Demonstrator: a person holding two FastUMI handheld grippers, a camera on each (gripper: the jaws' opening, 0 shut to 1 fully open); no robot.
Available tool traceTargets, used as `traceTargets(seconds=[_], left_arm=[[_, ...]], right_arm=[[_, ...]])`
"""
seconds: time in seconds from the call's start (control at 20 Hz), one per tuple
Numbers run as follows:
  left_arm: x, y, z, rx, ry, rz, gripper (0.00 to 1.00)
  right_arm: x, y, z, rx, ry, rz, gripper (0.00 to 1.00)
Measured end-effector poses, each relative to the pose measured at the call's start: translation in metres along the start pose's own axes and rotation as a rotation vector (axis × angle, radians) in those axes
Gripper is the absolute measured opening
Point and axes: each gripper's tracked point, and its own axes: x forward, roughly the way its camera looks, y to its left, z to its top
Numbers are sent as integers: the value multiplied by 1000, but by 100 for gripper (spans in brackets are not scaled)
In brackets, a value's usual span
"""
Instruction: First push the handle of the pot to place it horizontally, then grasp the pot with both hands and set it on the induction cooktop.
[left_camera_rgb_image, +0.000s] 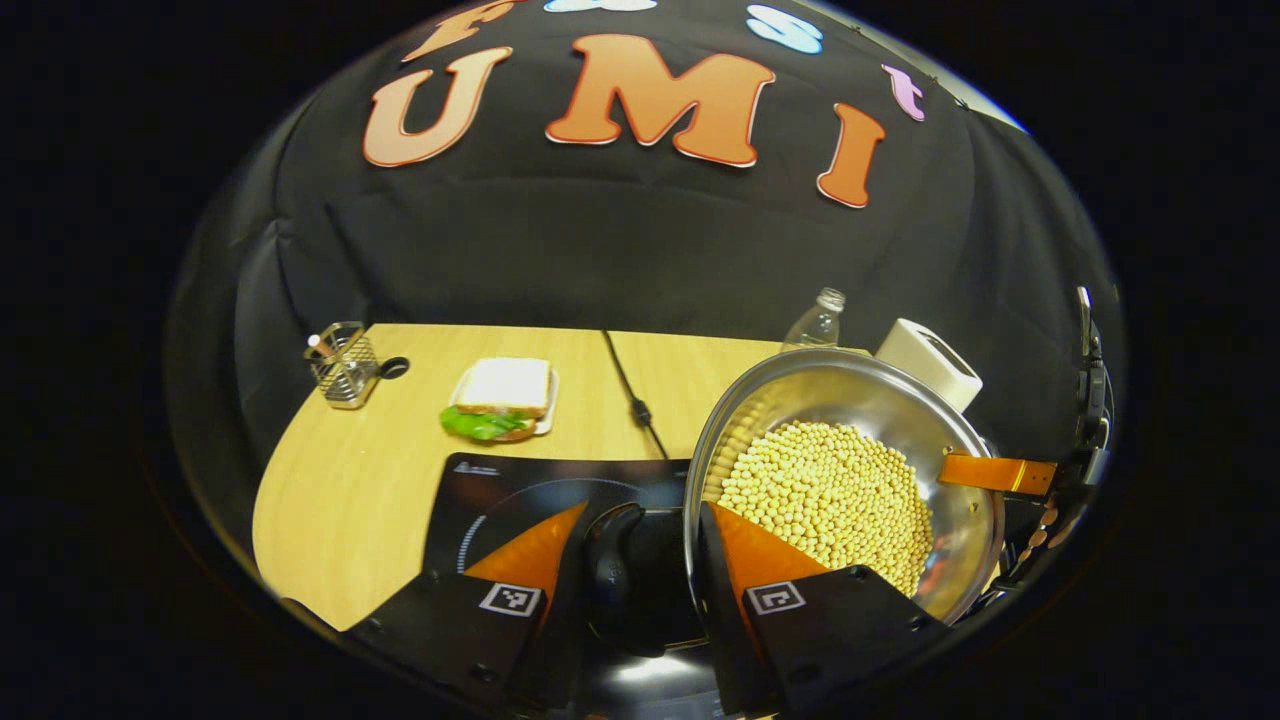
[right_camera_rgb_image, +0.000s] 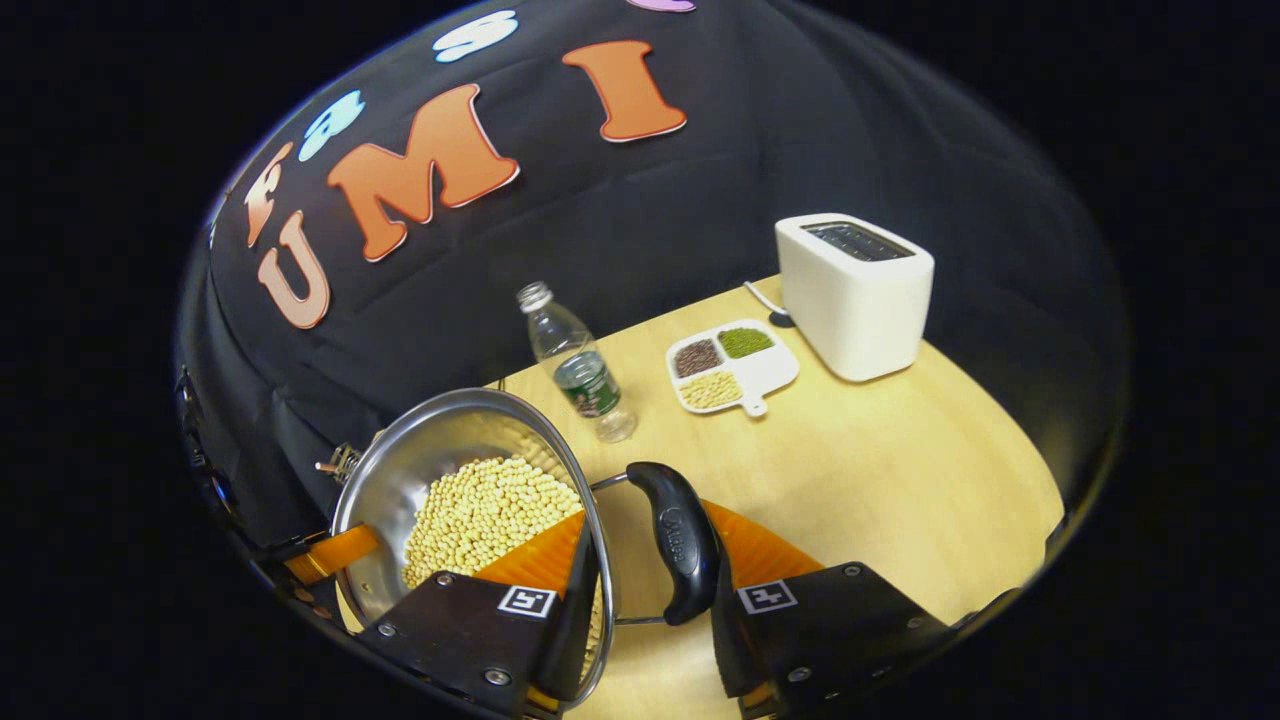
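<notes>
Steel pot (left_camera_rgb_image: 860, 420) of soybeans (left_camera_rgb_image: 830, 495) held aloft by 2 grippers.

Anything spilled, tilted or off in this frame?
No spill: the beans sit inside the pot, which looks roughly level. The only oddity is a sandwich hanging over the edge of its small plate. The bottle stands upright and uncapped.

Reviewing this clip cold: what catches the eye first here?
A steel pot heaped with pale beans, held between both grippers: the left gripper at one black handle, the right gripper at the other. Below it lies the black cooktop; farther back, a sandwich and white toaster.
</notes>
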Motion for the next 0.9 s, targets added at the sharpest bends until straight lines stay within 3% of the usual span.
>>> traceTargets(seconds=[0.55, 0.8, 0.85, 0.9], left_arm=[[-50, 65, -29, -55, 56, 51, 60], [-51, 65, -33, -78, 83, 55, 63], [-51, 65, -35, -79, 89, 57, 58], [-52, 64, -32, -74, 88, 60, 58]], right_arm=[[24, 78, -69, -9, 85, 45, 52], [34, 94, -88, -31, 110, 38, 52], [35, 97, -91, -30, 115, 36, 52], [35, 99, -93, -34, 117, 36, 52]])
